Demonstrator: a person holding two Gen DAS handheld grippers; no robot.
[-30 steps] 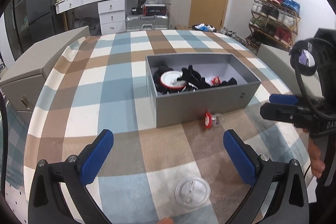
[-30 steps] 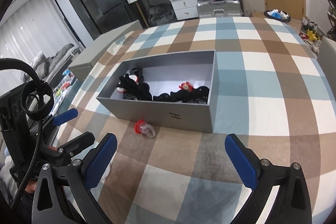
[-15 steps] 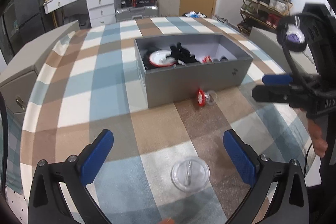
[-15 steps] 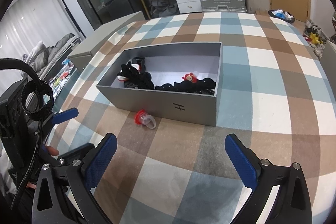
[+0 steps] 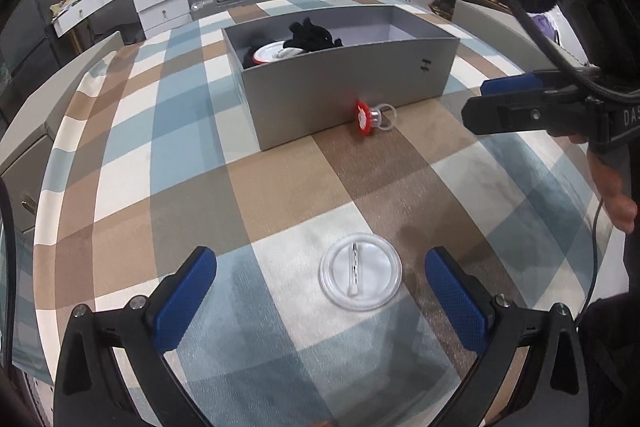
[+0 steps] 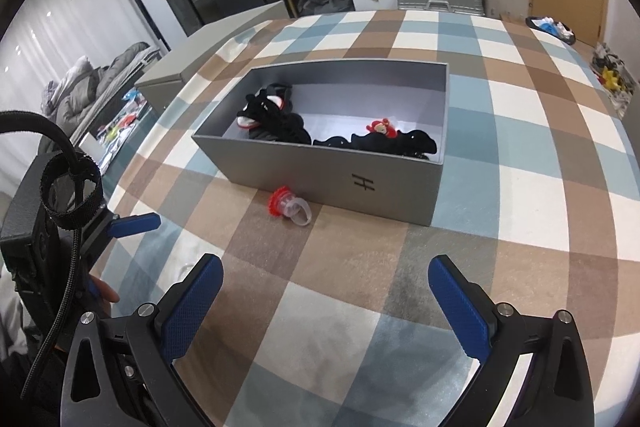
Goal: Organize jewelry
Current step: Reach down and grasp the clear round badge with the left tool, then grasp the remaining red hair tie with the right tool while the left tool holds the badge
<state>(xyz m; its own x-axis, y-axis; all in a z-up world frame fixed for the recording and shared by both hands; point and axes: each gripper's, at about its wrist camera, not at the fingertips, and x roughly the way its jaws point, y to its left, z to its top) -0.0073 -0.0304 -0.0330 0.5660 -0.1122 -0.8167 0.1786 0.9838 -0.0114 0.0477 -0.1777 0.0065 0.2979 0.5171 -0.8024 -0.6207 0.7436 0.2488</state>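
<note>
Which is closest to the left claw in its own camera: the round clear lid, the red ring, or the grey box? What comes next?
1. The round clear lid, on the tablecloth right between the open left claw tips.
2. The red ring, farther ahead, lying just in front of the box.
3. The grey box, farthest, behind the ring.

One grey box (image 6: 332,167), one ring (image 6: 290,207) (red-topped), one clear disc (image 5: 360,277)

I see open table (image 6: 320,307) ahead of both hand-held grippers, blocked only by the grey box (image 6: 332,171), the red-topped ring (image 6: 290,207) just before it, and a clear lid (image 5: 360,277).
</note>
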